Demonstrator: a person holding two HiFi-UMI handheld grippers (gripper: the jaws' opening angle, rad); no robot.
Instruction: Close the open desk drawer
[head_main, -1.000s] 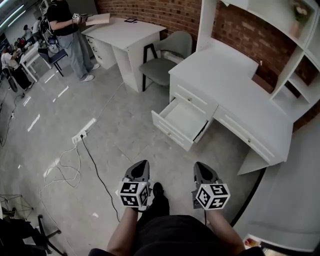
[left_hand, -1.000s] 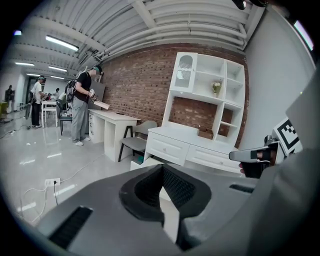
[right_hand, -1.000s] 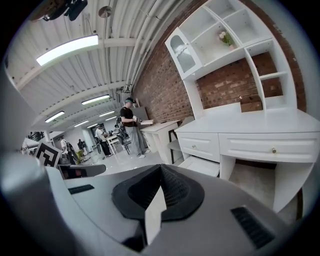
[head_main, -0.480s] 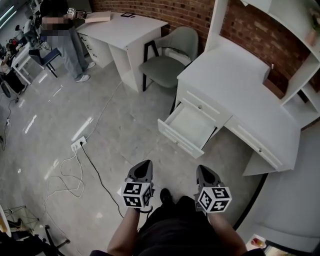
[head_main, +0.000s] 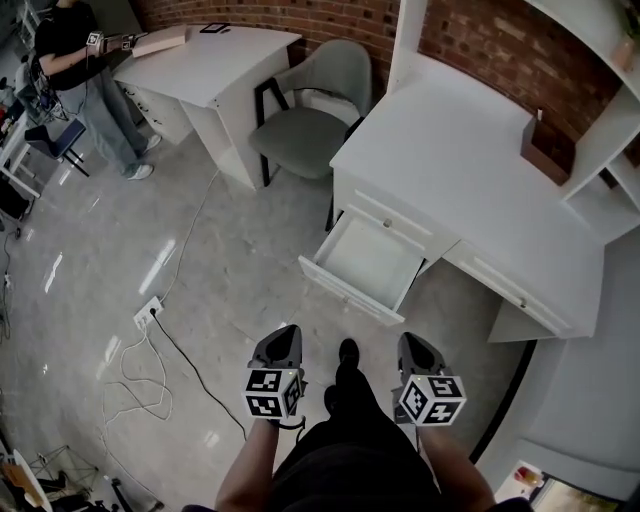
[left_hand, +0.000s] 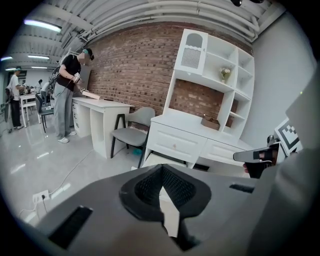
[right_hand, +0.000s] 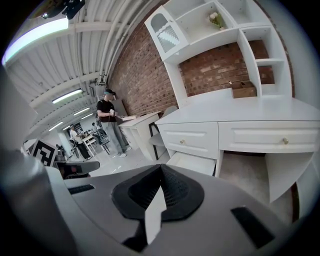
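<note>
Where pulled out from the table (head_main: 470, 170) front, treat drawer (head_main: 365, 258) as rigid, probably light-sliding; push squarely mid front panel (head_main: 345, 292). Left tongs (head_main: 284, 332), right tongs (head_main: 412, 340): pressed together, empty, well short of table.

Head view has swung. The desk (head_main: 470, 190) now lies more fully in frame, and the open drawer (head_main: 368, 258) has slid lower, toward the grippers. The brown box (head_main: 548, 150) at the desk's back, barely showing before, is now plain. The wearer's shoe (head_main: 347, 352) has stepped forward, up between the left gripper (head_main: 282, 342) and right gripper (head_main: 414, 346). The power strip (head_main: 148, 311) has dropped lower-left. The bystander (head_main: 80, 60) has shifted into the upper-left corner.
</note>
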